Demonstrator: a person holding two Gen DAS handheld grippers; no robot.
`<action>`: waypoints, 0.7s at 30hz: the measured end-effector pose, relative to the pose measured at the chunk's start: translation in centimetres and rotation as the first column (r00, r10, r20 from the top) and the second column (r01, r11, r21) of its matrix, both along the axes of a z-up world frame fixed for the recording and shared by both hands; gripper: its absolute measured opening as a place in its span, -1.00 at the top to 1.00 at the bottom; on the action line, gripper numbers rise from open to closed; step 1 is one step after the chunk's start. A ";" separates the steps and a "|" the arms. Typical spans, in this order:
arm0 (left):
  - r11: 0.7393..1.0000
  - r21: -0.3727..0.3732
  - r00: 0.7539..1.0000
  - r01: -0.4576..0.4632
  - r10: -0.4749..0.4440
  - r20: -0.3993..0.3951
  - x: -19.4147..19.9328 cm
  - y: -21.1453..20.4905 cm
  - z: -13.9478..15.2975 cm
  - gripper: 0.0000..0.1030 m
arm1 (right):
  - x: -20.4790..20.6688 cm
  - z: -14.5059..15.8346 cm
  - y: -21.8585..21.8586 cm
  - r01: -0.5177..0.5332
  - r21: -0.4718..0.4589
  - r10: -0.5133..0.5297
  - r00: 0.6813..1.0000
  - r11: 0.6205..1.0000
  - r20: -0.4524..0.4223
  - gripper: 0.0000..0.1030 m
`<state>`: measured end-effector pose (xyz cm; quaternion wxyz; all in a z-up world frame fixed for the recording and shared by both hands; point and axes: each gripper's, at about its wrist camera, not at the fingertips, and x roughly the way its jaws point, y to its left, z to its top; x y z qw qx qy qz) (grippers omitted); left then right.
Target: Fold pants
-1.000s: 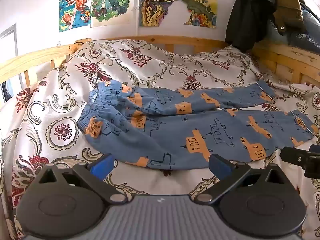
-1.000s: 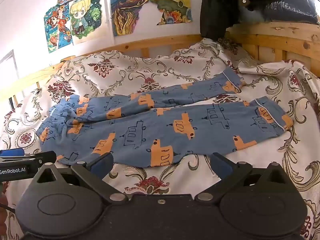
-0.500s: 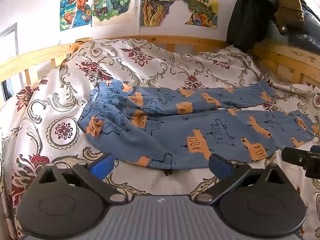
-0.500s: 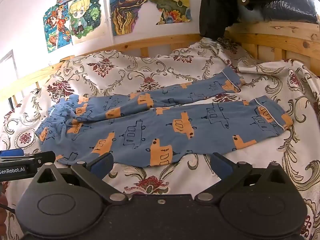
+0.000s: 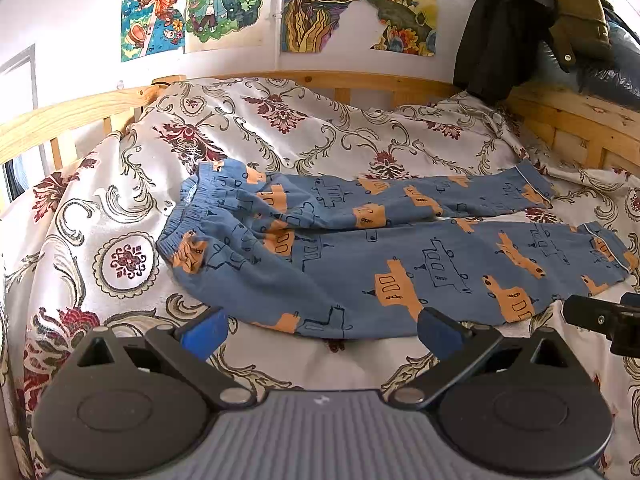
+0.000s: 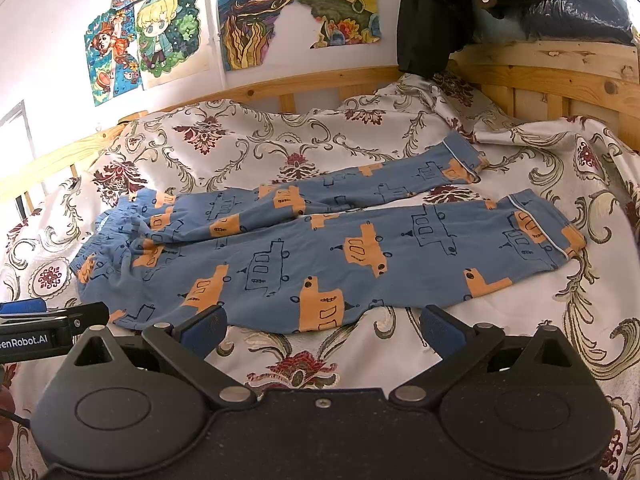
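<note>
White letters on the black plastic left gripper (image 6: 52, 330), seen at the edge of the right wrist view, say "enRobot.AI". The first letter is cut off. No other words can be read.

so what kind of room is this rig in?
Most likely a bedroom, possibly a child's: the pants lie on a floral bedspread inside a wooden bed frame, with cartoon drawings taped to the wall and a dark jacket hung over the rail.
</note>
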<state>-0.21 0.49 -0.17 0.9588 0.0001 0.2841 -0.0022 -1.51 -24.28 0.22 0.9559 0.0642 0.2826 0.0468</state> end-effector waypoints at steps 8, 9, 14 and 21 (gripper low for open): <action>1.000 -0.002 1.000 -0.006 0.006 -0.004 0.2 -0.2 -0.1 -1.00 | 0.0 0.0 0.0 0.000 0.000 0.000 1.000 1.000 -0.001 -0.99; 1.000 -0.002 1.000 -0.005 0.005 -0.004 0.2 -0.2 -0.1 -1.00 | 0.0 0.0 0.0 0.001 0.000 -0.001 1.000 1.000 -0.001 -0.99; 1.000 -0.002 1.000 -0.004 0.004 -0.008 0.2 -0.3 -0.1 -1.00 | 0.0 0.0 -0.1 0.003 0.000 -0.003 1.000 1.000 -0.003 -0.99; 1.000 -0.025 1.000 0.001 -0.001 -0.014 0.2 -0.1 -0.3 -1.00 | -0.2 -0.2 -0.3 0.009 0.006 -0.008 1.000 1.000 -0.010 -0.99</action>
